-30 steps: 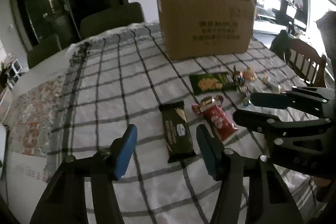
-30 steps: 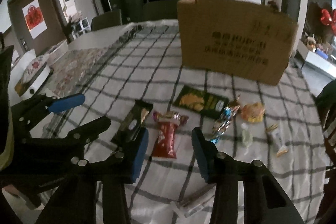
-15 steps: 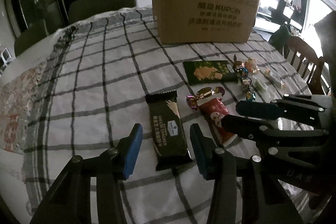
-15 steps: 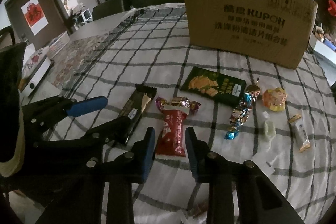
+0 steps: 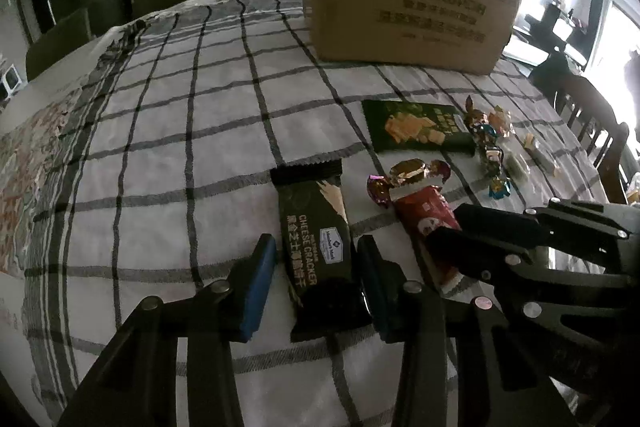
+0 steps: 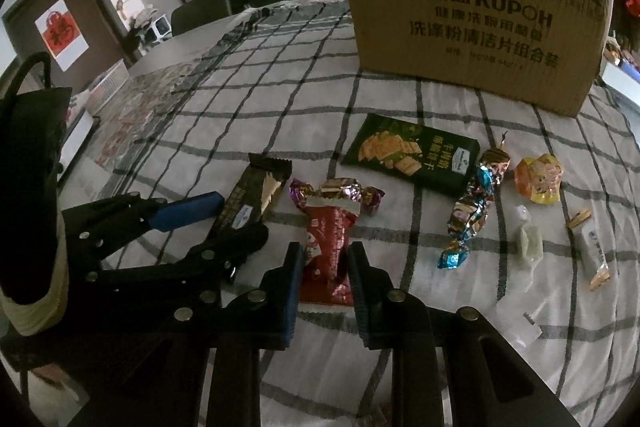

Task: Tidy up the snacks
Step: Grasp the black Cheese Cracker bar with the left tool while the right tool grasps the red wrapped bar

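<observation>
My left gripper (image 5: pixel 316 281) straddles the cheese cracker pack (image 5: pixel 316 243), jaws wide, not yet pinching. My right gripper (image 6: pixel 324 285) brackets the red snack packet (image 6: pixel 328 239), narrower than before. Both came lower and closer. Centre, squeeze gently. Cardboard box (image 6: pixel 472 15) at 12 o'clock.

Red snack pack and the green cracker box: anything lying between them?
Yes, one foil-wrapped candy lies between the red snack pack and the green cracker box, touching the pack's top edge; the right wrist view shows it.

One box (image 6: pixel 472 15), two cracker packs (image 6: pixel 412 157).
</observation>
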A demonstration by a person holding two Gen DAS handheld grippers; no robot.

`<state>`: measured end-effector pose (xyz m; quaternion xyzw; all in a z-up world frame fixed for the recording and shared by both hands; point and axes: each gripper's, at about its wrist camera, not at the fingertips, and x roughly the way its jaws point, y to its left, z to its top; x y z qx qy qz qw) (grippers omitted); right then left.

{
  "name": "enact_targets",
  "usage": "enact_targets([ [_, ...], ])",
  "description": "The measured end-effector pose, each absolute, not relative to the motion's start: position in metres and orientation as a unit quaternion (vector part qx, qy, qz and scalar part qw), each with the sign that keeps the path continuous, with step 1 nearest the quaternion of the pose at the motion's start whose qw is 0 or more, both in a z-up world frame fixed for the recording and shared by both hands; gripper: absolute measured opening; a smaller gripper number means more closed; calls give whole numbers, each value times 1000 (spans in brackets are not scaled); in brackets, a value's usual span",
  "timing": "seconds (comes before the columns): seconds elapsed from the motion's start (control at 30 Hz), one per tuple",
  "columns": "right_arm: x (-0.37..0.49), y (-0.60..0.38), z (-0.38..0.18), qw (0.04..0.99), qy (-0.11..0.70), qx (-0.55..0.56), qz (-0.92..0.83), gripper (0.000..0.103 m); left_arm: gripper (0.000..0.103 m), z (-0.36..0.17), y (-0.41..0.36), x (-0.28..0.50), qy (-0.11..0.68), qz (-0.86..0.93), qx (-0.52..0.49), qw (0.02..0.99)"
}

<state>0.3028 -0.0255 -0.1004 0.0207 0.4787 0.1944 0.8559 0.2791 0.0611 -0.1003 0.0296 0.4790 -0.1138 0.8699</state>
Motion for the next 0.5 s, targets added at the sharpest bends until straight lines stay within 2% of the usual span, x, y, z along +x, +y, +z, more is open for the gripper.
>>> enact_targets([
  [0.23,303,-26,-101,857,477,19,194,22,32,-100,59,279,480,-106,28,871],
  [0.5,295,-28,-95,859,472,29,196,22,32,-86,61,267,472,-99,21,876],
])
